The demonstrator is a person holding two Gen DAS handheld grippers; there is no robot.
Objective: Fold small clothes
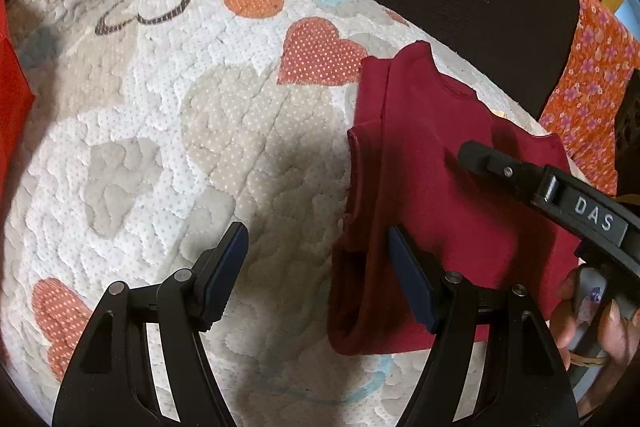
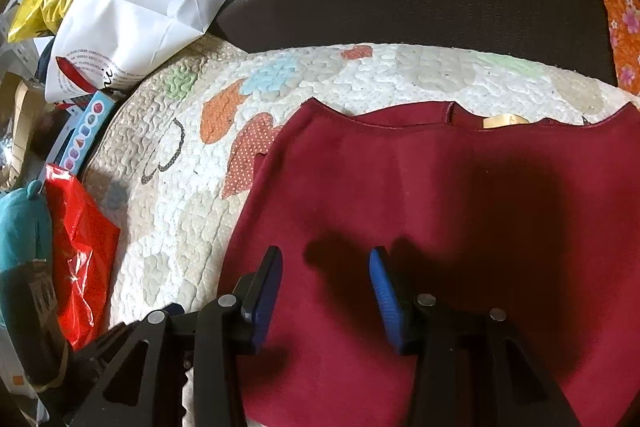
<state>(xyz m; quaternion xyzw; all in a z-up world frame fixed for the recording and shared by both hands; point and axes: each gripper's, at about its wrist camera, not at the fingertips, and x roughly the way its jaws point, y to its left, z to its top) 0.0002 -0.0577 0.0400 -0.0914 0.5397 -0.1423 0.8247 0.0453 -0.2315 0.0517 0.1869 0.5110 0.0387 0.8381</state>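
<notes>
Maroon top (image 2: 420,227) lay flat on the heart quilt (image 1: 168,131), both my left gripper (image 1: 316,267) and right gripper (image 2: 326,287) spread wide and empty; I judged pinching its near-left edge cleanly would fold best.

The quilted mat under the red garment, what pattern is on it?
The quilted mat is white with orange, beige, blue and green hearts, clearest in the left wrist view.

Left of the dark red garment (image 1: 432,187) the quilted heart-print mat (image 1: 160,131) lies bare and passable. Its left edge is hemmed by a red plastic bag (image 2: 80,247), a blue box (image 2: 86,131) and a white paper bag (image 2: 132,15); orange floral cloth (image 1: 588,99) borders the right.
</notes>
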